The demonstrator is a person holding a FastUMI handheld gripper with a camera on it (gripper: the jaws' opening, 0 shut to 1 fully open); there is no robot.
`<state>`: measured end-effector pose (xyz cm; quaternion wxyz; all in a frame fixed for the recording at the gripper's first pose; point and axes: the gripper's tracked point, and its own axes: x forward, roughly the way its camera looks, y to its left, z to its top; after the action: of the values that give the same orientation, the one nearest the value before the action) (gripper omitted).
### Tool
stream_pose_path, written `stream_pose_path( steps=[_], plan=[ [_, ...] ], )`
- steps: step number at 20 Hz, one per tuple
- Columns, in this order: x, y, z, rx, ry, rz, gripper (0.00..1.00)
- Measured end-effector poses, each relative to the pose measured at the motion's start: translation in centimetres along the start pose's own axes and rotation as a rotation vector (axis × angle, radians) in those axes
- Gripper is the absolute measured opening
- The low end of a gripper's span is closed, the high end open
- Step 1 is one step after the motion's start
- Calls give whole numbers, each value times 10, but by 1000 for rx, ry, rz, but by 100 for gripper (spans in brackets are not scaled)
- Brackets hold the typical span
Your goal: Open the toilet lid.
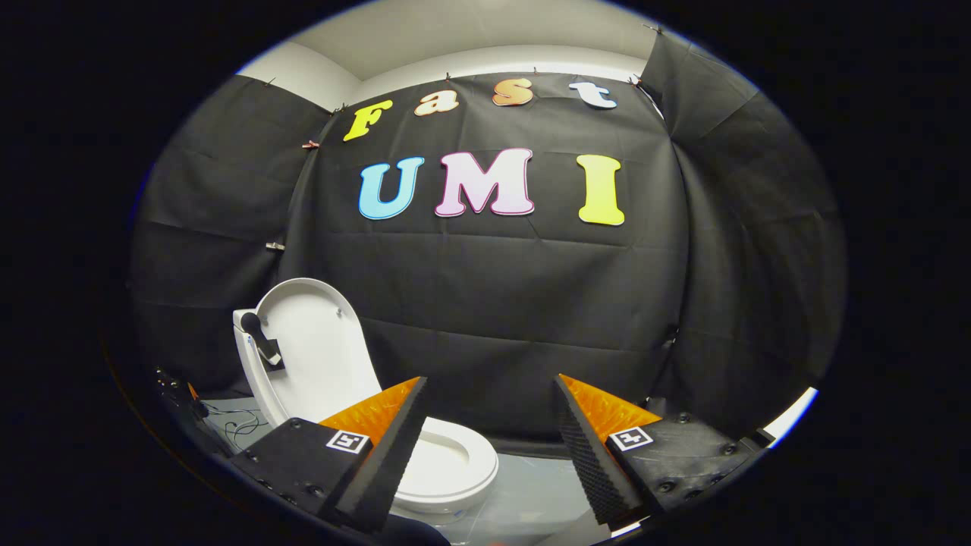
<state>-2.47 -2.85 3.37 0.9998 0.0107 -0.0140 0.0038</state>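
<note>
I see the gripper [489, 394] at the bottom of the frame with its jaws spread wide and released, nothing between them. Each finger carries a small square marker on its housing.

The toilet [447, 462] sits in the lower left of the frame, partly behind my left finger [379, 455]. Its seat ring lies flat on the bowl, and part of the ring shows in the gap just to the right of that finger. The toilet lid [318, 349] is already raised: it stands nearly upright, leaning back to the left, with its pale inner face turned toward me. It rises above and behind the left finger, well apart from both fingertips.

A dark handle-like fitting [262, 341] is fixed on the left edge of the lid, with a rounded knob at its top; I cannot tell what it is for.

Behind the toilet hangs the black cloth wall [493, 303], creased and pinned along its top edge, filling the middle of the frame. A strip of white wall [455, 38] shows above it at the top.

On the pale floor [523, 500] in the lower left, beside the base of the toilet, lie a few thin loose cables [239, 425].
</note>
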Motion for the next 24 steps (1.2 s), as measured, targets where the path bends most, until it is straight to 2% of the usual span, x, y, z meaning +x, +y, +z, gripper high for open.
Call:
stream_pose_path(
  steps=[24],
  plan=[
    [0,7,-2,-34,-4,25,99]
  ],
)
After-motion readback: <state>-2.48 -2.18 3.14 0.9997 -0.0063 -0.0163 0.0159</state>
